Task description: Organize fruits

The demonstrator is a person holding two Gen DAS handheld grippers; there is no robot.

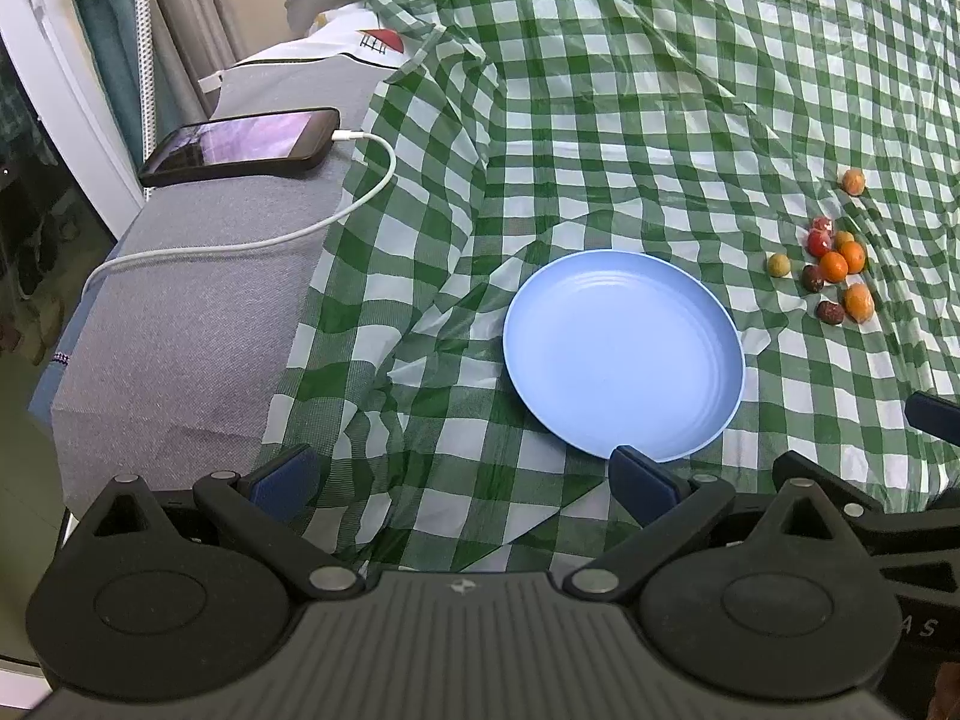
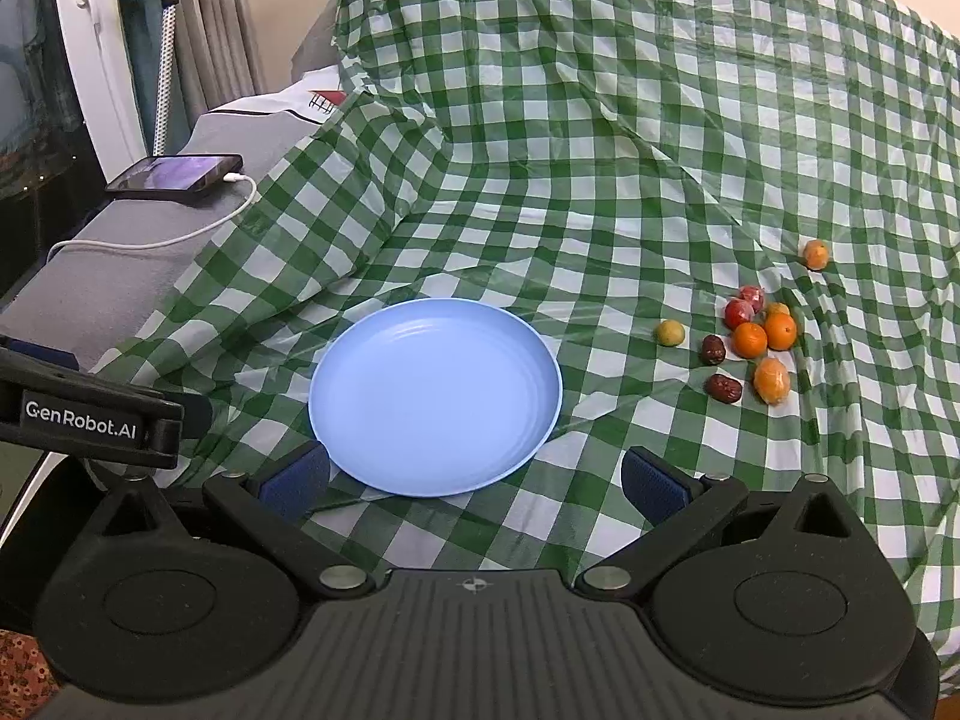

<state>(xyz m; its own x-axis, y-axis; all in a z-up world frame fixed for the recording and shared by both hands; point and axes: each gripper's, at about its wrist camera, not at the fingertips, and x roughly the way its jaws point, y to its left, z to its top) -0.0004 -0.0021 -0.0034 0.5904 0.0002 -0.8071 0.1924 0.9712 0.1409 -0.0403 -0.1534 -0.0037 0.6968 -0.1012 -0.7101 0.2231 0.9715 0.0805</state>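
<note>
Soft, even indoor light is filling both views, casting only faint shadows under the round light-blue plastic plate (image 1: 624,354) (image 2: 435,396). The glossy green-and-white checked plastic cloth (image 1: 660,120) (image 2: 600,150) is throwing pale sheen along its creases. Fisheye distortion is bending the edges and darkening the far corners. The black phone's screen (image 1: 240,144) is catching a purplish reflection at far left. Focus is staying crisp throughout.

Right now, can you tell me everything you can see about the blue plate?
The blue plate is round and pale blue, with a smooth matte look like plastic. Faint rings run around inside its low raised rim. It lies flat and right way up on the green-and-white checked cloth, and nothing is in it. The little fruits sit apart on the cloth, off to its right. No fingers touch it.
</note>
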